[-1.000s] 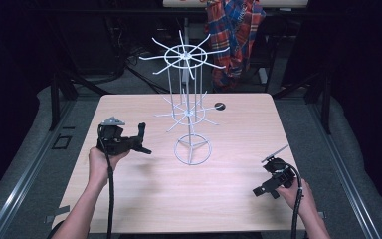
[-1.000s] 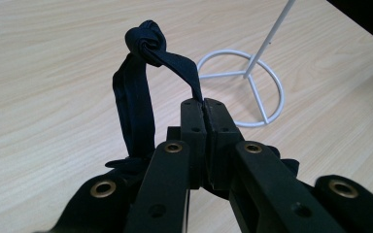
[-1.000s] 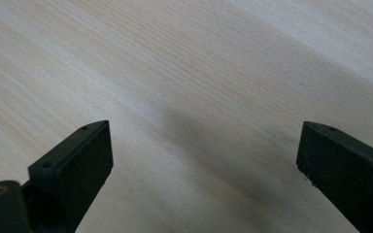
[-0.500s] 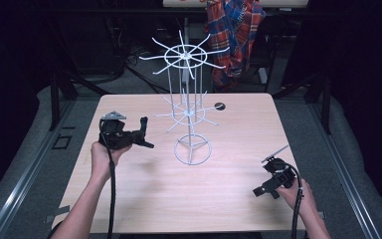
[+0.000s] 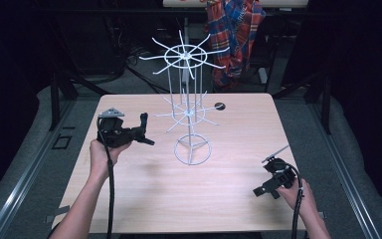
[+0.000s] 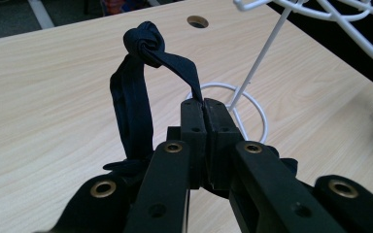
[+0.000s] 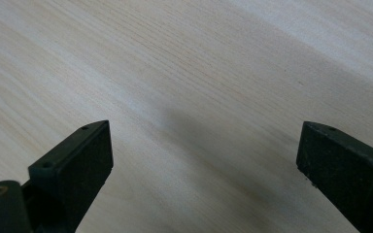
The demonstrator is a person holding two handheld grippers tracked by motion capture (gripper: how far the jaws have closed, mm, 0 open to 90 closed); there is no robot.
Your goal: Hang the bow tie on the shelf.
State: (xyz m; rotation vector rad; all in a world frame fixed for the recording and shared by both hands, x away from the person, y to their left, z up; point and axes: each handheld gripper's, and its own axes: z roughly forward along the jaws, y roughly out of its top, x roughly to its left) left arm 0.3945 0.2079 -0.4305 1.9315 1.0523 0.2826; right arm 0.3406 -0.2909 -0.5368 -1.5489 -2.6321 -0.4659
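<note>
Presently the left gripper (image 5: 140, 133) is holding a dark knotted band (image 6: 138, 92) above the table (image 5: 144, 199), to the left of the white wire rack (image 5: 189, 107). In the left gripper view its jaws are pressing flat together on one end of the band, which is arching up into a loop, with the knot at the top and the other leg running down beside the jaws. The right gripper (image 5: 267, 186) is resting low near the table's near right corner, well apart from the rack, and its jaws are standing wide with nothing but bare wood between them in the right gripper view.

Judging from the pictures, the step in hand is bringing the band to the rack so that the loop is hung on one of its arms. The lower ring of arms (image 5: 189, 113) is lying nearest the gripper; the upper ring (image 5: 183, 54) is sitting higher and further back. To do this well, the hand should be keeping the loop open and facing an arm's free tip, approaching along the line of that arm, then sliding the loop on past the tip before the jaws are released. The pinch is narrow and the cloth limp, so a tilted approach is likely to collapse the loop. The rack looks light; a push against an arm could be shifting or turning it.
</note>
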